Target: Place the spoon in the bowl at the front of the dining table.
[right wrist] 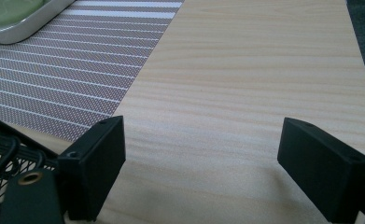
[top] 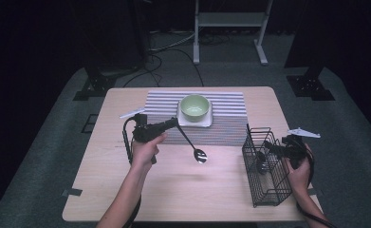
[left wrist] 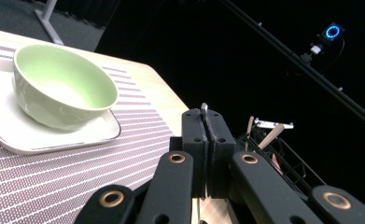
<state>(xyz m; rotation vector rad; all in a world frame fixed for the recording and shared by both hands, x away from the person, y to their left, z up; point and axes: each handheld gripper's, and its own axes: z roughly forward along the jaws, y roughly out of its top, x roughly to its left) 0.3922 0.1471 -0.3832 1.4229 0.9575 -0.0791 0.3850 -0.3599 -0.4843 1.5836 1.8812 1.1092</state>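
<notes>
While the spoon (top: 192,145) is pinched by its handle in the left gripper (top: 175,123), whose fingers (left wrist: 193,140) are pressed together on it, it is judged that the setting of the place is partly done: the green bowl (top: 194,107) is already set on the white plate (top: 206,122), on the striped mat (top: 230,111) near the far edge of the counter (top: 183,190). The spoon is held over the mat's near edge and is yet to be laid down. The right gripper (right wrist: 203,163) is kept beside the wire basket (top: 264,175) at the counter's right edge, its fingers spread with nothing between them. What remains inside the basket cannot be made out, and whether the spoon's bowl touches the counter cannot be told.
</notes>
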